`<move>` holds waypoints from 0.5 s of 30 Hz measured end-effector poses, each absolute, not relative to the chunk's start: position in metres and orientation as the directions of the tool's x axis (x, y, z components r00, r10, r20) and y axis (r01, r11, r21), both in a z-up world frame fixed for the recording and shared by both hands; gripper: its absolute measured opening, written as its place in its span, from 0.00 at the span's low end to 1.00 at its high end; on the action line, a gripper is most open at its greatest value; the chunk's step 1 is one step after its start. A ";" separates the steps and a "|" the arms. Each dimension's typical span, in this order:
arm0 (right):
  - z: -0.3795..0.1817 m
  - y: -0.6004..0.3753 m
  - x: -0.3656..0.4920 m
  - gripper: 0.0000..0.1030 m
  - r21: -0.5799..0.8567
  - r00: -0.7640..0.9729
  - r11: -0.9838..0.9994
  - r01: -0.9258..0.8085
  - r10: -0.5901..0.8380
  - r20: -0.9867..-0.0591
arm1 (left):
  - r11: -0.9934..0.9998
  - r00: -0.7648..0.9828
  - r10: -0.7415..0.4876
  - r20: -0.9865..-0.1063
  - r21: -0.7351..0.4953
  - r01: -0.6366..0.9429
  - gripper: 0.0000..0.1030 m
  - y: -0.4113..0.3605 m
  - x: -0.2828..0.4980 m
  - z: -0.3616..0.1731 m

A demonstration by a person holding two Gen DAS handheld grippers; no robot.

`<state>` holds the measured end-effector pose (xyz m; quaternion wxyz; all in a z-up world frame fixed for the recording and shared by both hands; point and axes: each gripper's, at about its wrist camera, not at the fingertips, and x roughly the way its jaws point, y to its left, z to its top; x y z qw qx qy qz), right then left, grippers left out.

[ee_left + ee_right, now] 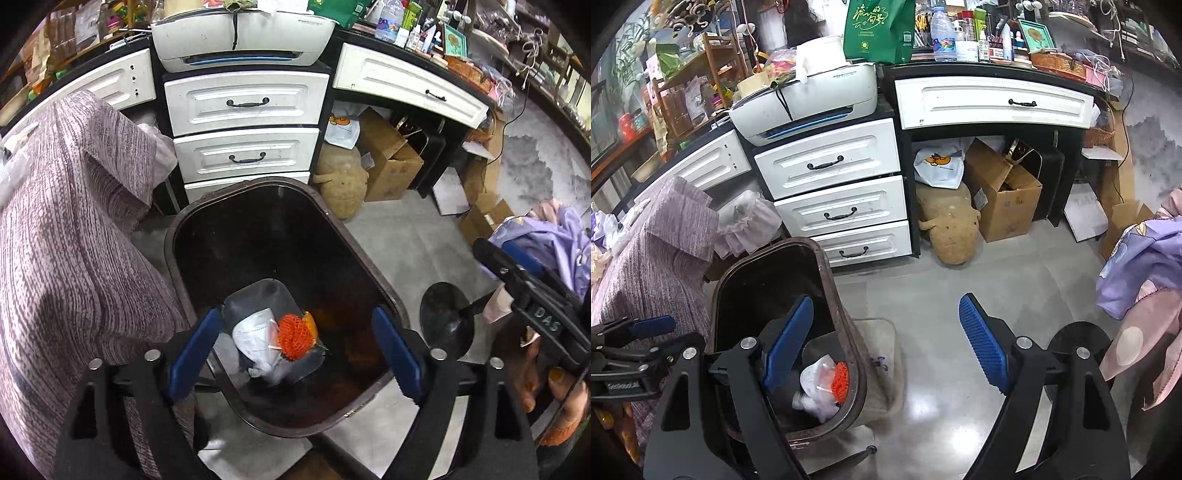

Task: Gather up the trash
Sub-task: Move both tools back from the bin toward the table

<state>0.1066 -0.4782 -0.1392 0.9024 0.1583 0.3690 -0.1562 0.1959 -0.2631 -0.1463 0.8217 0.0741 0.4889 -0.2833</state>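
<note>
A dark brown trash bin stands on the floor before white drawers. At its bottom lie a white crumpled mask and an orange foam net. My left gripper is open and empty, held right above the bin's mouth. In the right wrist view the bin is at lower left with the mask and the net inside. My right gripper is open and empty, above the bin's right rim and the floor. The left gripper shows at the far left.
A purple-striped cloth hangs left of the bin. White drawers with a printer on top stand behind. Cardboard boxes and a tan plush toy sit under the desk. A black round stand base and lilac clothing are at the right.
</note>
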 end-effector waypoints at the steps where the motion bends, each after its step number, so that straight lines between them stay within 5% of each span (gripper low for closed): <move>1: -0.139 -0.478 0.107 0.78 0.170 0.678 0.901 0.399 -0.165 -0.716 | 0.827 0.359 -0.399 -0.844 -0.163 0.537 0.84 -0.263 0.195 -0.145; 15: -0.121 -0.466 0.105 0.82 0.194 0.717 0.915 0.354 -0.132 -0.684 | 0.823 0.478 -0.432 -0.765 -0.117 0.555 0.92 -0.241 0.157 -0.095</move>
